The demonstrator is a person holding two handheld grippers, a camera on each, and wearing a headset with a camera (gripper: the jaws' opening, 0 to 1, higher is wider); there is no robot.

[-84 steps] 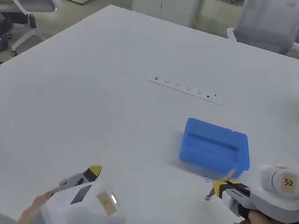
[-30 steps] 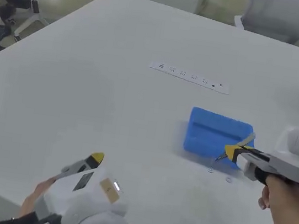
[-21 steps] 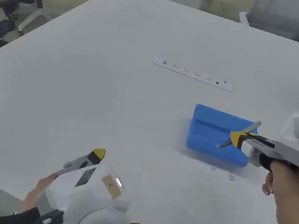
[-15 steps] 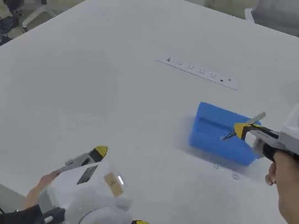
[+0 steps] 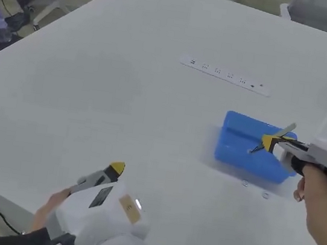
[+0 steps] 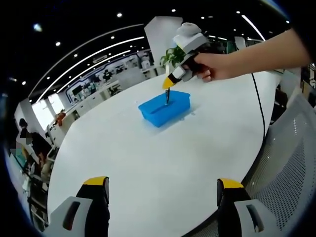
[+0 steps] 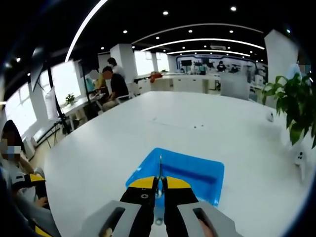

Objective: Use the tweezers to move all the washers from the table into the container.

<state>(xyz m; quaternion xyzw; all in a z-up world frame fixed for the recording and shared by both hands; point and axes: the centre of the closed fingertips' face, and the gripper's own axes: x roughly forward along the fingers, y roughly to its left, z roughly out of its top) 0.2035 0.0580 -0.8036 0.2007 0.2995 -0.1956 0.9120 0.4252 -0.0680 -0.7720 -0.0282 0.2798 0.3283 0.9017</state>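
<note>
Head view with the two gripper views. A large white table (image 5: pixel 127 75) bears a blue rectangular container (image 5: pixel 238 154) towards the person's right, with a white power strip (image 5: pixel 225 76) lying flat on the table beyond it and well apart from it. The left gripper (image 5: pixel 137 211) sits low at the near edge of the table, far from the container, its yellow-tipped jaws spread wide with nothing between them; a tan sticker (image 5: pixel 130 209) on its white body is too blurred to read. The right gripper (image 5: pixel 268 141), held in the person's right hand (image 5: pixel 318 193), has its jaws pressed together on the tweezers (image 5: pixel 256 149). In the left gripper view the tweezers point straight down into the container's hollow; whether the tips touch its floor or carry a washer cannot be told. Two washers (image 5: pixel 245 183) lie on the table just beside the container's near wall, close to one another.
</note>
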